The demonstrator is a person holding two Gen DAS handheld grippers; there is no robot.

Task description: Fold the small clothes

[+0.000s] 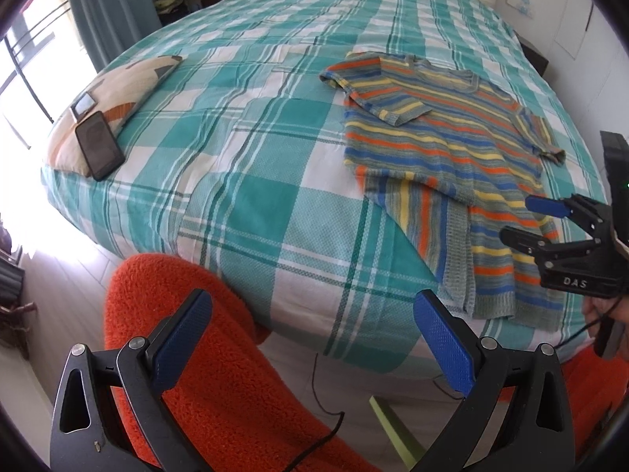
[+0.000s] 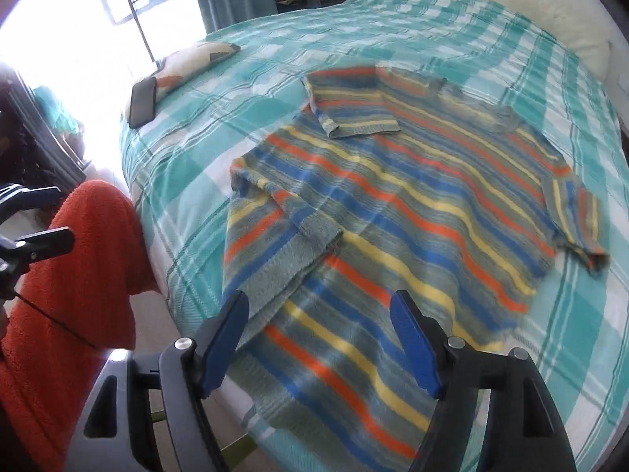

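Note:
A small striped knit sweater, in orange, yellow, blue and grey, lies on the bed; it also shows in the right wrist view. Its left sleeve and left side are folded in over the body. The right sleeve lies spread out. My left gripper is open and empty, held off the bed's front edge, left of the sweater. My right gripper is open and empty, just above the sweater's hem near the bed's front edge. It also shows in the left wrist view, over the sweater's lower right part.
The bed has a teal and white checked cover. A patterned pillow with a black phone lies at its left edge. An orange fleece lies below the bed's front edge. A window and curtain are at the far left.

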